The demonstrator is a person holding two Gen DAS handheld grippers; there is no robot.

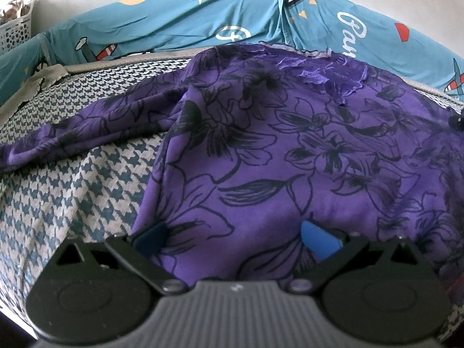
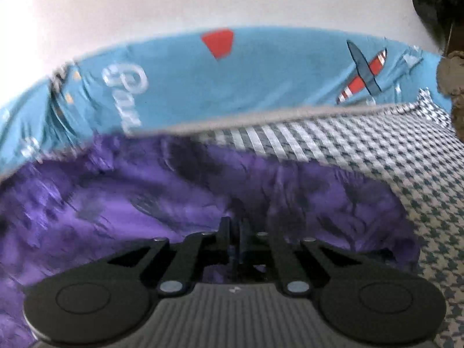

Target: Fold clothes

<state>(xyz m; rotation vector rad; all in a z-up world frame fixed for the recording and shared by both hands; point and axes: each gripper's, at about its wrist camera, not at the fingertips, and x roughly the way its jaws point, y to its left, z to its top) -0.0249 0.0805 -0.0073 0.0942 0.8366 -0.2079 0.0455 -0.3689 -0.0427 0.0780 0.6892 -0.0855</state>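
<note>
Houndstooth bedding [image 1: 87, 179] in blue and white covered the bed where I was working, with a teal cartoon-print sheet [image 1: 179, 23] bunched along the far side against a pale wall. Spread over the houndstooth lay the purple floral garment [image 1: 261, 150], a thin top with a lace-trimmed neckline [image 1: 327, 72] toward the far edge and one sleeve [image 1: 72, 133] trailing off to the left.

My left hand-held gripper [image 1: 232, 240] sat over the near hem with its blue pads well apart and loose cloth lying between them, nothing pinched. My right hand-held gripper [image 2: 235, 229] had its fingers brought together over the garment's right side; the view was smeared, and I judged it to be clamped on a fold of the purple fabric, though I could not see the pinch itself.

I reckoned the cloth light, limp and a little slippery, apt to sag and wrinkle rather than hold a crease. Hems, shoulder seams and the sleeve end looked the surest places to take hold; the lace looked delicate enough to snag, so I would have kept off it.
</note>
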